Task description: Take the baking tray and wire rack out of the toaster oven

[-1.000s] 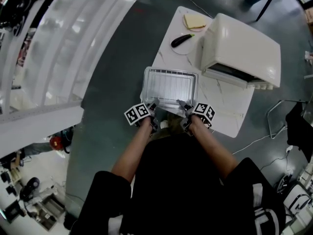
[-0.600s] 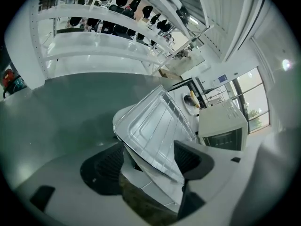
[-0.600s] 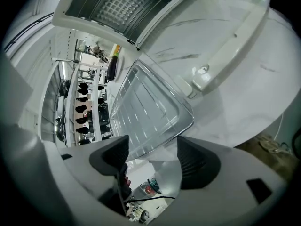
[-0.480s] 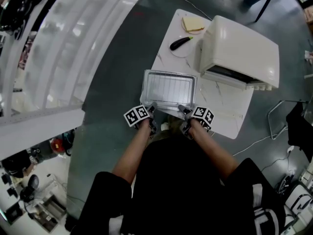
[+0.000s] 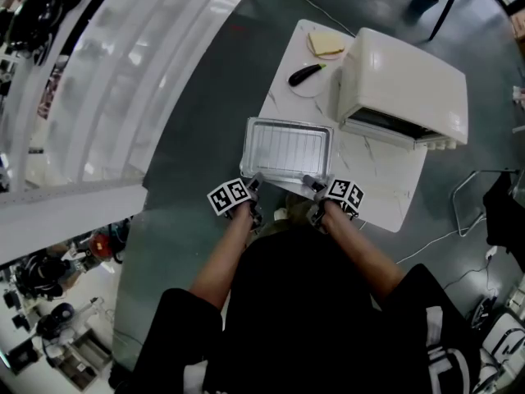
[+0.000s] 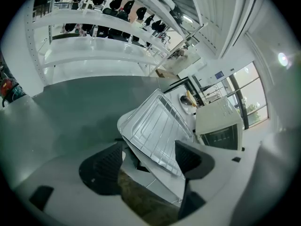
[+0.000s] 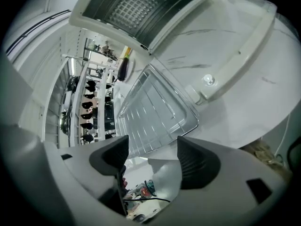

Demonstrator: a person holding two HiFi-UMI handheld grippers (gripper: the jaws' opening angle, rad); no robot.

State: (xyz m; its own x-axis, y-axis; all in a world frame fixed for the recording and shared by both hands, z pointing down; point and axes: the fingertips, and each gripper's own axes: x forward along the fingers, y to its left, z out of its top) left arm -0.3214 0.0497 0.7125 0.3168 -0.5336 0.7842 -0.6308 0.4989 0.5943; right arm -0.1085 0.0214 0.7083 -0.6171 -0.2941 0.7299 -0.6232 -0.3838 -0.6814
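Left claw point(image 5: 256, 180) just opening, tray point(image 5: 289, 122) corner loose between its jaws; right claw point(image 5: 311, 184) released — tray and rack point(image 5: 287, 147) delivered to tabletop point(image 5: 373, 179).

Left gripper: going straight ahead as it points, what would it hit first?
Probably the baking tray, its near rim lying between the fingers of the left gripper, which have just been opening.

One tray point(image 5: 248, 148), one rack point(image 5: 287, 148), one oven point(image 5: 406, 76)

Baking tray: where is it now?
Head view, centre: the baking tray lies at the white table's near left corner, left of the open toaster oven.
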